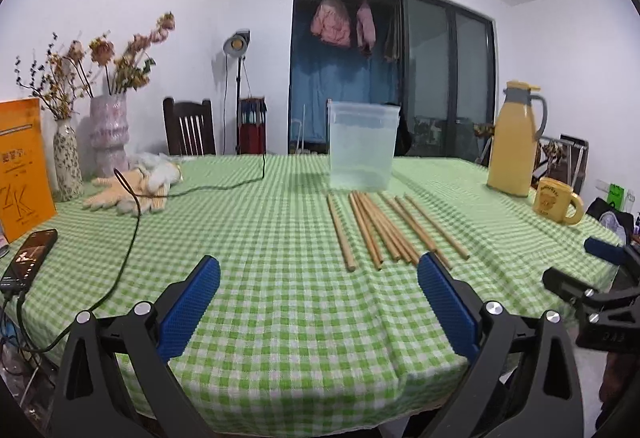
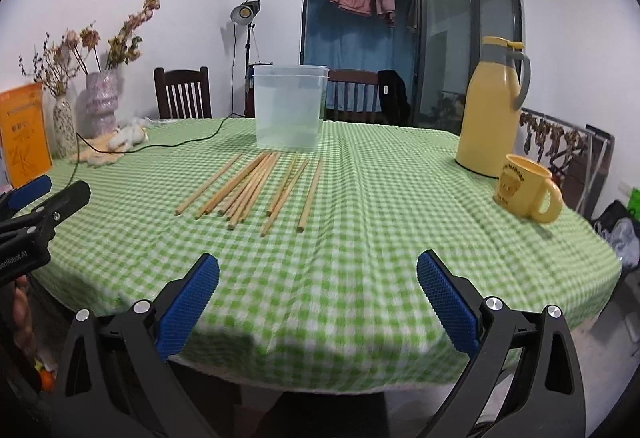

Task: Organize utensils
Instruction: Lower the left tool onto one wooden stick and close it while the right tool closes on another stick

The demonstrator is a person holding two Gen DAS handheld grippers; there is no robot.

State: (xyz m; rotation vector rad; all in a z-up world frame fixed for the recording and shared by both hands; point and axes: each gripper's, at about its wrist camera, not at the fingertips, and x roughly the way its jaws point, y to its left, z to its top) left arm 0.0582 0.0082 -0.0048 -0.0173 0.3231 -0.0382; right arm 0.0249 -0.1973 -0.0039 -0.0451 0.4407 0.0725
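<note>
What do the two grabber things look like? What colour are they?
Each hand-held gripper, the left and the right, has two black plastic arms shaped like triangles with cut-out holes, joined by shiny silver bolts. Its fingers are covered in bright blue bumpy pads. In the right camera's view, the left one has white lettering on its black side. No sleeves show.

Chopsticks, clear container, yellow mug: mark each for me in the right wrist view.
chopsticks (image 2: 256,184): right wrist view, middle of the loose bundle on the cloth.
clear container (image 2: 289,110): right wrist view, centre of its front wall.
yellow mug (image 2: 520,186): right wrist view, side of the body.
</note>
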